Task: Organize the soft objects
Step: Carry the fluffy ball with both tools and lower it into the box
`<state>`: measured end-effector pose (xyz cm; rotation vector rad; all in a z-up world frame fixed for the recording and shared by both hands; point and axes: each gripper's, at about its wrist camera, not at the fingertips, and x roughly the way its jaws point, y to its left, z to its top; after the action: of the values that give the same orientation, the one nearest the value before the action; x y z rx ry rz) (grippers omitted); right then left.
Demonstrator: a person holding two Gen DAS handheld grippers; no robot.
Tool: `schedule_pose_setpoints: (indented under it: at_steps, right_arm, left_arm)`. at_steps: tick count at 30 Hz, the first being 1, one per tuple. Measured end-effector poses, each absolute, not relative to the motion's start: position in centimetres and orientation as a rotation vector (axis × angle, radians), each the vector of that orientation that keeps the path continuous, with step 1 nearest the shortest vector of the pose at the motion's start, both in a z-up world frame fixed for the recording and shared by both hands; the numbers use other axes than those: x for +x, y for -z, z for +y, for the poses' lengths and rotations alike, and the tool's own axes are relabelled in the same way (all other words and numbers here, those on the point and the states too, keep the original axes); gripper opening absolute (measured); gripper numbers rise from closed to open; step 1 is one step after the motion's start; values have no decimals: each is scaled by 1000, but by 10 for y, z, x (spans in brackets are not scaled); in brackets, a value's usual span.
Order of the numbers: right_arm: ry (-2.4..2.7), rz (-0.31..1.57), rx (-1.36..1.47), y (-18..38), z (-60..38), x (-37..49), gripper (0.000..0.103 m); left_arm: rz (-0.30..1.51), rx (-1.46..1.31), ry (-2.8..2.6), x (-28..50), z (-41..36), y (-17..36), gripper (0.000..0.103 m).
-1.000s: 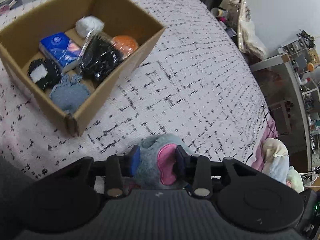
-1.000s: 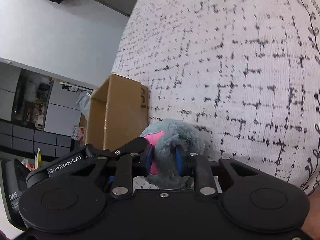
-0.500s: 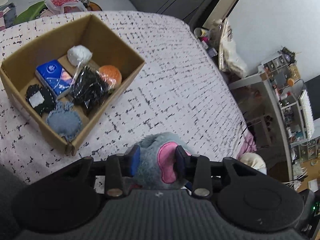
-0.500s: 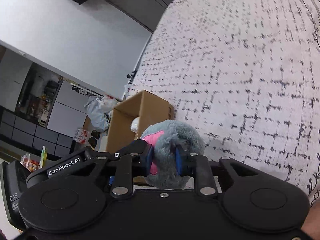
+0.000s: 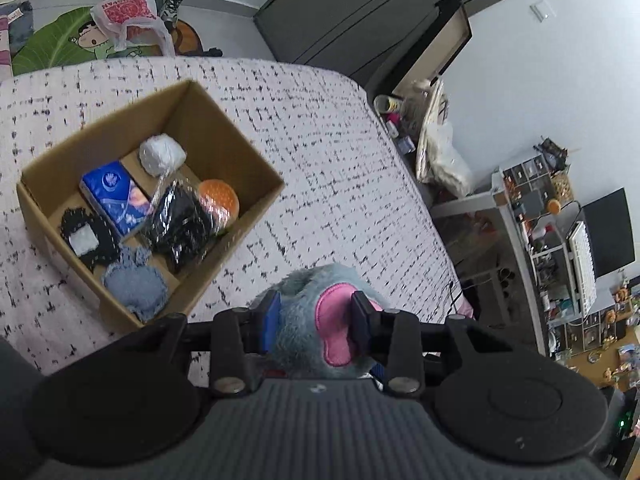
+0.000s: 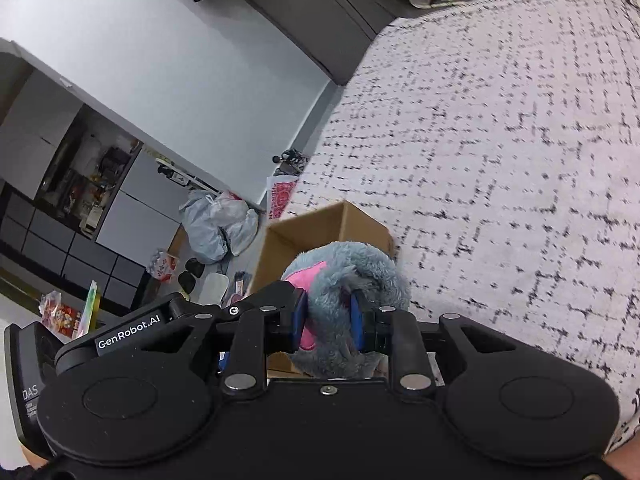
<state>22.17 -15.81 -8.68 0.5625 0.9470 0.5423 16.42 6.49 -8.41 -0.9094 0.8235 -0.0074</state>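
Above the bed (image 5: 340,168), both hand-held grippers, left (image 5: 316,322) and right (image 6: 329,318), clamp the plush toy (image 5: 320,320), likely sharing its bulk toward the cardboard box (image 5: 240,148).

The left claw (image 5: 314,322) grips a grey plush toy (image 5: 316,320) with a pink ear patch, held above the bed (image 5: 340,168); to its left an open cardboard box (image 5: 224,136) sits on the bed, holding a blue tissue pack (image 5: 114,196), white ball (image 5: 162,156), orange ball (image 5: 220,200), black bag (image 5: 180,224) and grey pouch (image 5: 134,288).
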Motion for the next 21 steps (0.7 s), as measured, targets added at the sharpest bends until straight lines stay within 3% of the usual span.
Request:
schedule_pose_setpoints:
  at_steps: [21]
  right_arm:
    - [-606, 967, 490, 82, -64, 251, 24]
  left_arm:
    - [765, -997, -64, 171, 156, 91, 37]
